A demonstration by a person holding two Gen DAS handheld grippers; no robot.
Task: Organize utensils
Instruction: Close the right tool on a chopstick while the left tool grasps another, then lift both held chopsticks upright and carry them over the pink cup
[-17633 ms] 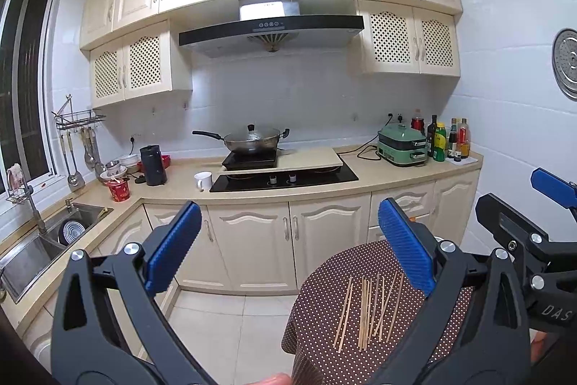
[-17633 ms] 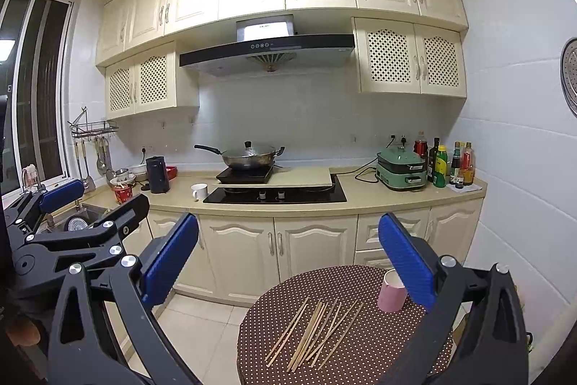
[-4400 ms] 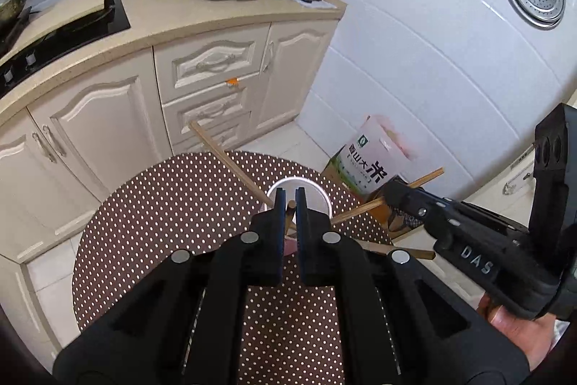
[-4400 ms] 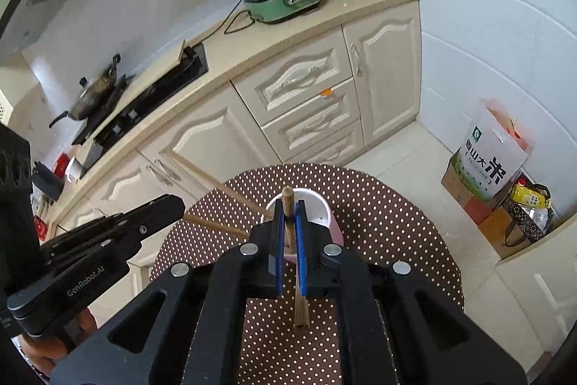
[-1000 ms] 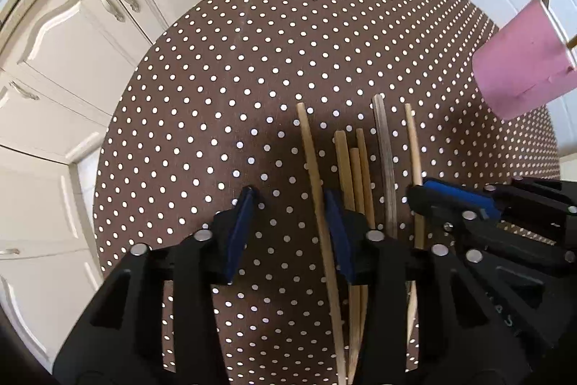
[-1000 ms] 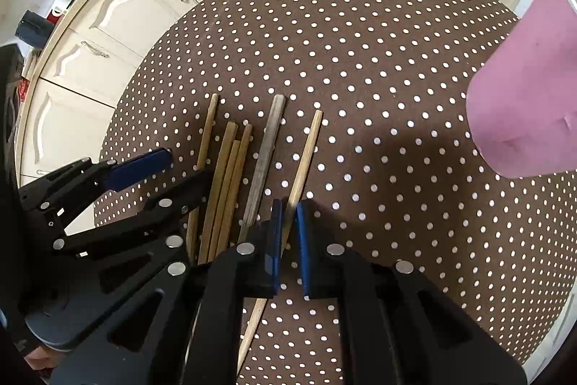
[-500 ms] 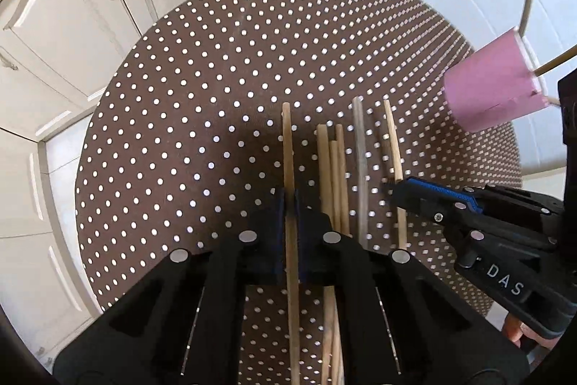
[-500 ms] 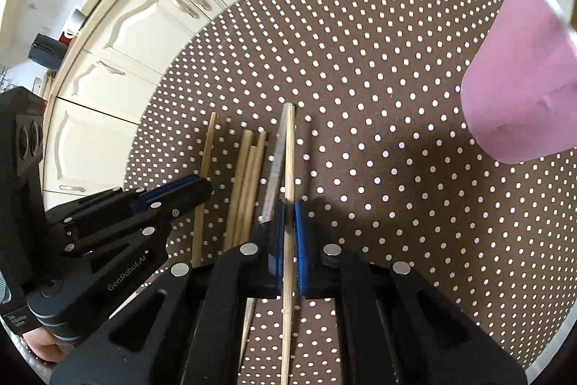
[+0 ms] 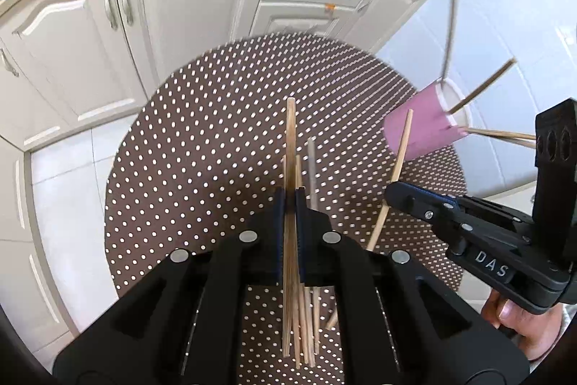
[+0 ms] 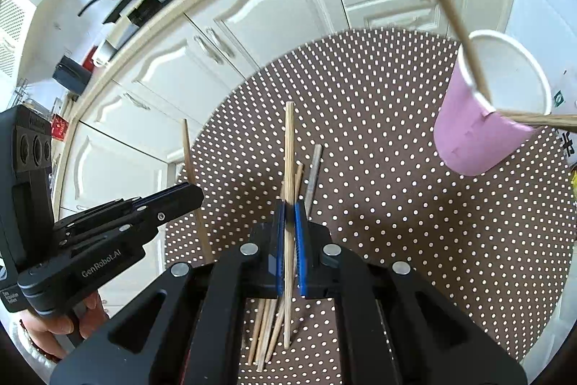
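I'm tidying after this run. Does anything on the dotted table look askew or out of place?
Mildly: the chopsticks in the pink cup splay outward over its rim instead of standing together. One grey chopstick lies among the pale wooden ones left on the table. No spill or damage shows.

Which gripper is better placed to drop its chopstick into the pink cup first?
Probably the right gripper. Both grippers are shut on a chopstick, but the pink cup stands on the right side, with the left gripper on the far side from it.
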